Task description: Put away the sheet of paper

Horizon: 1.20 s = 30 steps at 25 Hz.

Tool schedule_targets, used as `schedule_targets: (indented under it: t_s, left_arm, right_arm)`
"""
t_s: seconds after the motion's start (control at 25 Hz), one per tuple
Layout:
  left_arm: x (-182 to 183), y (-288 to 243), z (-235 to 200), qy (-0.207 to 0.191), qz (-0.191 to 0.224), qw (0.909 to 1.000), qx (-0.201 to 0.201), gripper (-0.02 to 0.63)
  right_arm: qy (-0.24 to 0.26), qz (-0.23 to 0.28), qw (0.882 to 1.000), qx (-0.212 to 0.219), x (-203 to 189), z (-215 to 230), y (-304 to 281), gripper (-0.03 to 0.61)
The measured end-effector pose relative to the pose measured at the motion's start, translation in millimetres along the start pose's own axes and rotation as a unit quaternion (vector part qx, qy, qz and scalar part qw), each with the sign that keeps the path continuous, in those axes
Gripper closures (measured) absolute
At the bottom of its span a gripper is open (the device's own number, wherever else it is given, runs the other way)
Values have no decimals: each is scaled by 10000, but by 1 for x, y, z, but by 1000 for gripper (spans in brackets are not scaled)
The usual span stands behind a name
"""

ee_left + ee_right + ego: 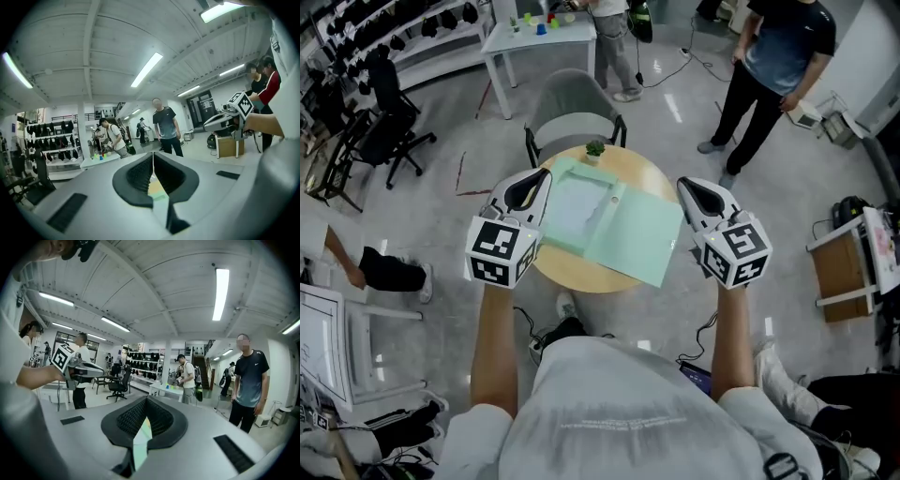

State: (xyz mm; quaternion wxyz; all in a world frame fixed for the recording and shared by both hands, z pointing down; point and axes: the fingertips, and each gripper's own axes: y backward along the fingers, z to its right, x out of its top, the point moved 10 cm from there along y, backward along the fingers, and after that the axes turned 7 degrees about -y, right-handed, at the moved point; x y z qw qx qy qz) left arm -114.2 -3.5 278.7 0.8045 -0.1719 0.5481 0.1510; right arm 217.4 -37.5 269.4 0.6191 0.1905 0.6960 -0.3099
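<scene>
An open light-green folder [633, 239] lies on a round wooden table [645, 171]. A pale sheet of paper [570, 211] rests on the folder's left half. My left gripper [542, 180] hovers over the folder's left edge, and my right gripper [684, 187] hangs over its right edge. Both are lifted off the table. In the left gripper view the jaws [152, 157] meet at their tips with nothing clamped; table and green folder show through the gap below. The right gripper's jaws [146, 401] are closed the same way, empty. Each gripper view also catches the other gripper [229, 115] [70, 364].
A small potted plant [595, 148] stands at the table's far edge, with a grey chair [572, 117] behind it. A person [778, 66] stands at the back right, another by a white table [539, 42]. A cart [853, 253] sits to the right.
</scene>
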Motion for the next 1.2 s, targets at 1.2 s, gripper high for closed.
schedule_targets:
  t_s: [1.2]
  left_arm:
    - [3, 1, -1, -182, 47, 9998, 18, 591]
  right_arm:
    - [195, -151, 9997, 55, 1, -3, -15, 551]
